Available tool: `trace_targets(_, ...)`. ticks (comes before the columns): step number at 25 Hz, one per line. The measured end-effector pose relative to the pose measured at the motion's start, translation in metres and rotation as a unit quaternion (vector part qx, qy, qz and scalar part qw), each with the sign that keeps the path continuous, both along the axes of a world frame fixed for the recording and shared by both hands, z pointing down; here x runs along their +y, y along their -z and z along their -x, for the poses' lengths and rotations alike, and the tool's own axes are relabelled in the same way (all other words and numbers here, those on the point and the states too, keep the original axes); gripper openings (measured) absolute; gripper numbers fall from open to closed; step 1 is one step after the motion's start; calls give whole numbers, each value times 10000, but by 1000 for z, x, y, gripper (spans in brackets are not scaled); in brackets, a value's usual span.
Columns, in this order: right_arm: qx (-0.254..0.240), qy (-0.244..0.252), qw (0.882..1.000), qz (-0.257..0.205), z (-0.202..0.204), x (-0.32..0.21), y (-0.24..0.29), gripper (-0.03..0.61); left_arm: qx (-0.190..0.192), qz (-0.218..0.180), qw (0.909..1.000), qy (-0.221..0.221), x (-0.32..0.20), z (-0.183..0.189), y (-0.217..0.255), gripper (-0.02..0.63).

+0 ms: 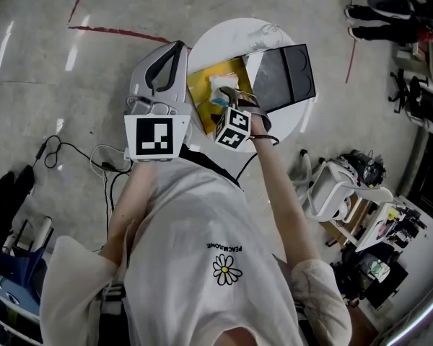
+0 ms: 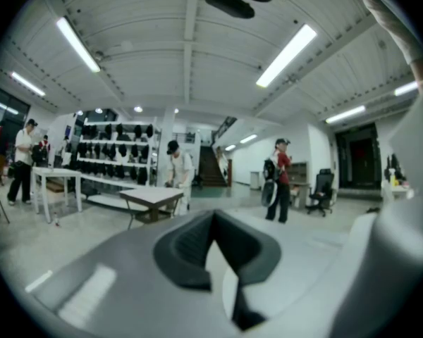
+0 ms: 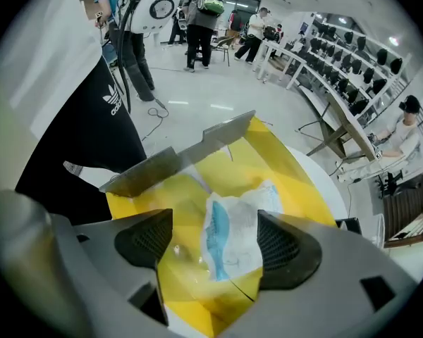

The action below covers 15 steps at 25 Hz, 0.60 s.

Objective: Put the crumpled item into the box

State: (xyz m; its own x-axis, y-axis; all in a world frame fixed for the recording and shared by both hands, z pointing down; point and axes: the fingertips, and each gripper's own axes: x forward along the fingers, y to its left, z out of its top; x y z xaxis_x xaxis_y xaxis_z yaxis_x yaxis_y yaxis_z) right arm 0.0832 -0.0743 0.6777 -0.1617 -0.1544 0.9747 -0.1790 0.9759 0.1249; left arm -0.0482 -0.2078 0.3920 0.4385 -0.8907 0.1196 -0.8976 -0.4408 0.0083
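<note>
Step in hand looks like the release. The right gripper (image 3: 215,241) points steeply down over the yellow box (image 3: 275,160) with its jaws wide apart and gripping nothing. The crumpled item (image 3: 236,234) lies on the box's yellow floor, in line between the 2 pads. I can't tell if the right pad brushes its edge.

To do it well: keep the jaws spread and pull straight up so neither pad snags the wad and drags it out. Stay clear of the grey flap (image 3: 180,157) on the box's far-left side.

The left gripper (image 2: 213,252) is closed with nothing between its jaws. It is held level, left of the box, out of the way.

The item is a white crinkled wad with a light blue printed patch, a soft wrapper or tissue. It looks light and likely to cling to a pad.

In the head view the box (image 1: 202,85) sits on the near-left part of a round white table (image 1: 231,34), with a black tray (image 1: 285,74) just to its right.
</note>
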Motion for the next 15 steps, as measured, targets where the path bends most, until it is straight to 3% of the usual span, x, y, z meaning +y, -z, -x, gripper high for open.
trace_targets(4,-95,-151,9998,-59,1,-8,12,357,-10,-112,9999,-56,0,-1,7,2)
trace_targets(9,-587,-665,9949,-487,4,-41,60,357,-92,-268,9994,-182,5,-7,17,2)
trace_targets(12,-1043,-1064,9841,-962,4,-69,106,357,-138,-335,9989,-289,9,-11,28,2)
trace_targets(15,-1526,-1483,9636,-1619,2,-96,160,359,-212,-527,9977,-378,11,-15,45,2)
